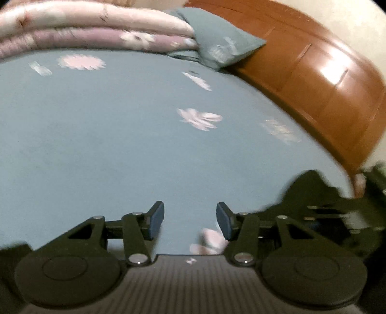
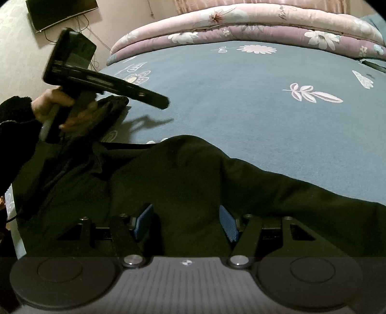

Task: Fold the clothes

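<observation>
A dark garment lies crumpled along the near edge of the bed, with one sleeve running off to the right. My right gripper stands low over it. A ridge of the cloth lies between the jaws, and both blue pads show bare faces, so it is open. A hand holds my left gripper up over the garment's left end. In the left wrist view the left gripper is open over bare sheet with nothing between its fingers, and the garment shows as a dark blurred mass at the right.
The bed has a blue flowered sheet. A folded pink and purple quilt lies along the far side, with a teal pillow beside it. A brown wooden headboard runs along the right. A dark screen hangs on the wall.
</observation>
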